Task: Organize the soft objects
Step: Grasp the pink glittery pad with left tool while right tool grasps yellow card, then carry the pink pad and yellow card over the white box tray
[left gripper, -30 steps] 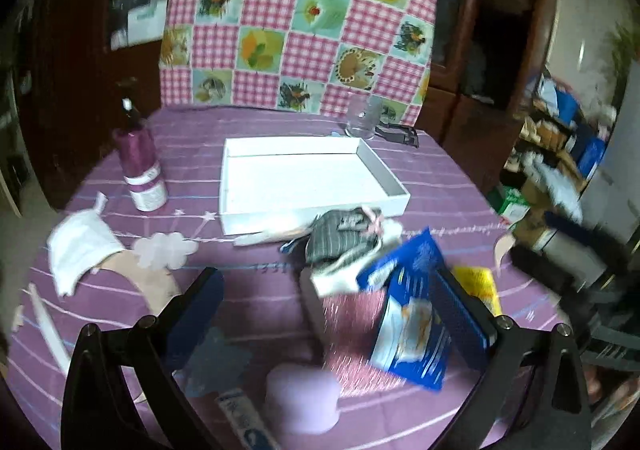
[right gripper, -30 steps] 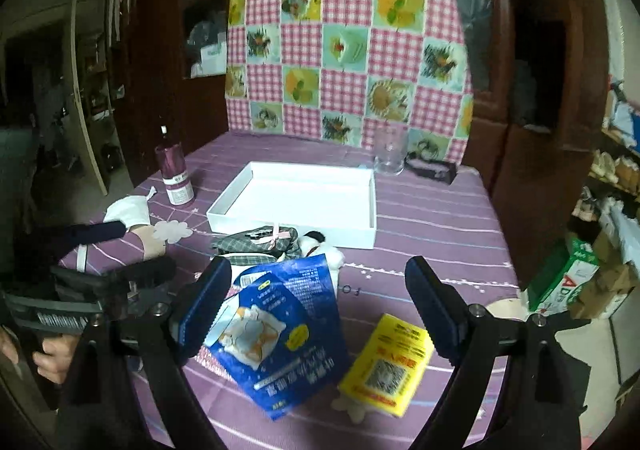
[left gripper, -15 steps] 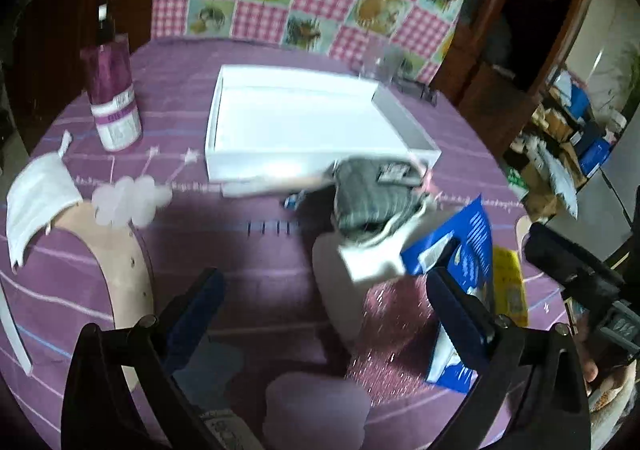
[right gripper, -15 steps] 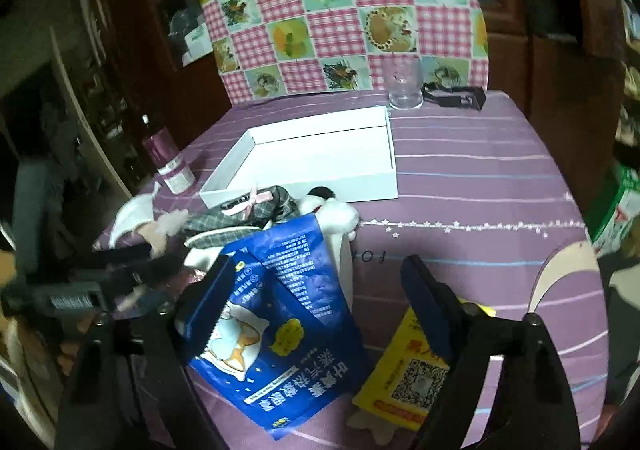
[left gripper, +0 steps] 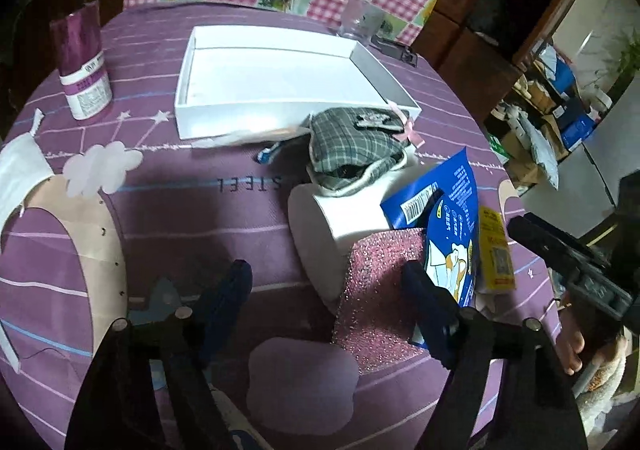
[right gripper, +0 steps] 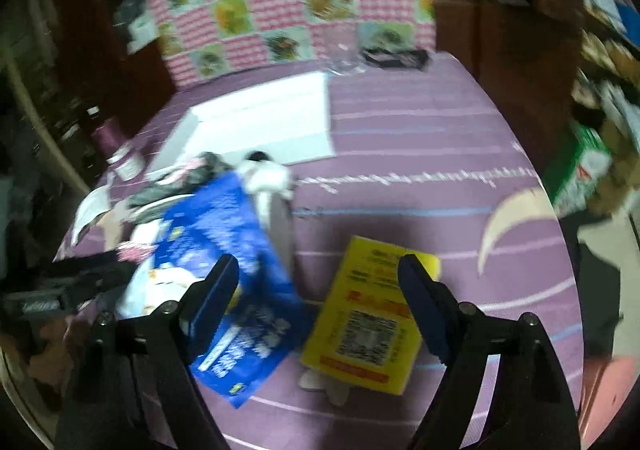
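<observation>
The pink sponge (left gripper: 380,298) lies against the white roll (left gripper: 332,217), its long axis running away from the left gripper (left gripper: 326,286), whose 2 jaws, just closing, stand apart around its near end, gripping nothing. The right gripper (right gripper: 318,282), open and empty, hovers beside it over the yellow packet (right gripper: 368,314).

Purple striped tablecloth (left gripper: 168,217), white box (left gripper: 280,105), grey plaid cloth (left gripper: 352,141)

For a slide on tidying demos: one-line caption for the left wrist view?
Open left gripper hovers over a glittery pink pad beside a blue packet; white tray lies beyond.
</observation>
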A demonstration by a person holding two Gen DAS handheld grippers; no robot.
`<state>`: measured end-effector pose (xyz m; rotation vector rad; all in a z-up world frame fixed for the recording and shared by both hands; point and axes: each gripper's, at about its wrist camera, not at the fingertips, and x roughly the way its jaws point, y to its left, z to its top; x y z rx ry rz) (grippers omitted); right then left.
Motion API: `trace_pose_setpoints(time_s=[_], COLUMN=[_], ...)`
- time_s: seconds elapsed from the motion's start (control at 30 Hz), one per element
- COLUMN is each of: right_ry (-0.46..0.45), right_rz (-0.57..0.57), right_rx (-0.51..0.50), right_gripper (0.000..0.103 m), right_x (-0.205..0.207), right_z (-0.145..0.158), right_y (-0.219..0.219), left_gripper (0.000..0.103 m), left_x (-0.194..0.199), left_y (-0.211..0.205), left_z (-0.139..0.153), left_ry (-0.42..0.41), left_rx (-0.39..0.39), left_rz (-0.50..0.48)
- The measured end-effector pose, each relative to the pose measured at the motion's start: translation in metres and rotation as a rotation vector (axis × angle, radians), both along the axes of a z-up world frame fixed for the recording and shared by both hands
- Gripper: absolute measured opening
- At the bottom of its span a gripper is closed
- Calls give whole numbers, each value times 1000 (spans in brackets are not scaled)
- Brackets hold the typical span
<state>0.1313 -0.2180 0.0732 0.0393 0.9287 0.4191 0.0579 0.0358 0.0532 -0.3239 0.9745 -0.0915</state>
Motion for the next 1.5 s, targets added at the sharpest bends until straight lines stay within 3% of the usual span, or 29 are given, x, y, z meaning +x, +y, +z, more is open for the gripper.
trace_pose_setpoints(time_s=[0.1, 0.17, 0.3, 0.73, 0.8, 0.83, 0.87, 1.07, 1.3, 1.4, 1.47, 1.5], right_ry=[65, 115, 168, 193, 201, 206, 208, 179, 149, 126, 127, 118], right_rz=[-50, -70, -102, -129, -127, -126, -128, -137, -134, -129, -125, -126], right_rx=[-11, -5, -1, 18, 30, 33, 29, -76, -245, -271, -263, -263], right_gripper=[82, 82, 82, 82, 81, 81, 81, 81, 81, 81, 77, 69], right_x=[9, 15, 21, 25, 25, 25, 24, 19, 17, 14, 14, 13], right_z=[-9, -16, -24, -26, -28, -28, -30, -35, -44, -46, -45, -43], right_y=[-6, -10, -15, -19, -19, -18, -17, -3, 9, 13, 12, 11], left_gripper=[74, 61, 60, 59, 54, 44, 41, 21, 16, 15, 15, 15], left_x=[0, 0, -2, -9, -8, -7, -6, -9, -17, -18, -18, -17], left_y=[-1, -1, 1, -38, -41, -42, -42, -35, -15, -11, -9, -8], left_z=[-1, -2, 0, -13, -14, -15, -15, -6, 15, 20, 22, 23], left_ry=[2, 13, 19, 86, 89, 91, 92, 52, -68, -100, -109, -112], left_rx=[-15, -57, -69, 86, 94, 86, 79, 68, -5, -23, -30, -33], left_rz=[-9, -34, -54, -242, -246, -249, -251, -224, -164, -143, -133, -131])
